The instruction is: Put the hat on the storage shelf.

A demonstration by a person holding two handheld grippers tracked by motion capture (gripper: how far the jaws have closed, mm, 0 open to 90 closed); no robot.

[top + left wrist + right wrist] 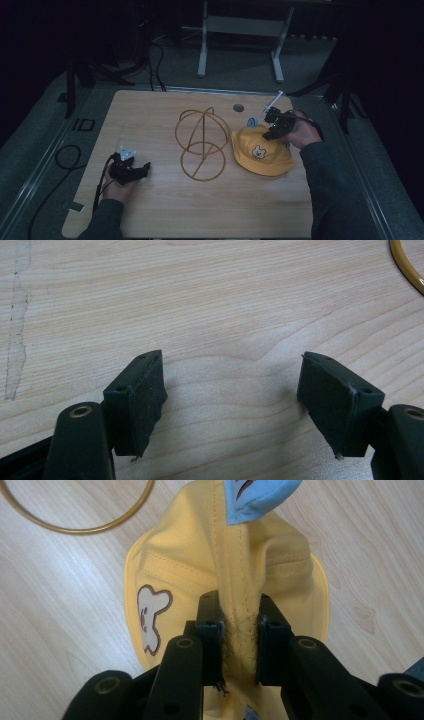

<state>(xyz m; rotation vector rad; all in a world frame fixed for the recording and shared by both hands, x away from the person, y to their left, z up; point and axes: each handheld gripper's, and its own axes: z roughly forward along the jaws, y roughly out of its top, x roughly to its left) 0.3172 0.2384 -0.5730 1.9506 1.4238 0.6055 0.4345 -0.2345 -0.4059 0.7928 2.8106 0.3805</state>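
Yellow bucket hat point(262, 152) lies on the tabletop point(165, 210) at the person's right, just beside the gold wire hat stand point(201, 142) and apart from it. The right claw point(239, 622) is clamped on a pinched ridge of the hat's crown along a seam, near a blue ear-shaped flap point(257, 497). The left claw point(232, 390) stands apart over bare wood, holding nothing.

The bite takes only a narrow fold of soft cloth, so a lift could let the fabric slide out, or the hat could hang lopsided and catch a hoop of the stand, which looks light enough to tip or skate. With the left claw idle, nothing steadies the stand.

No container is on the tabletop; the stand's wire frame carries nothing.
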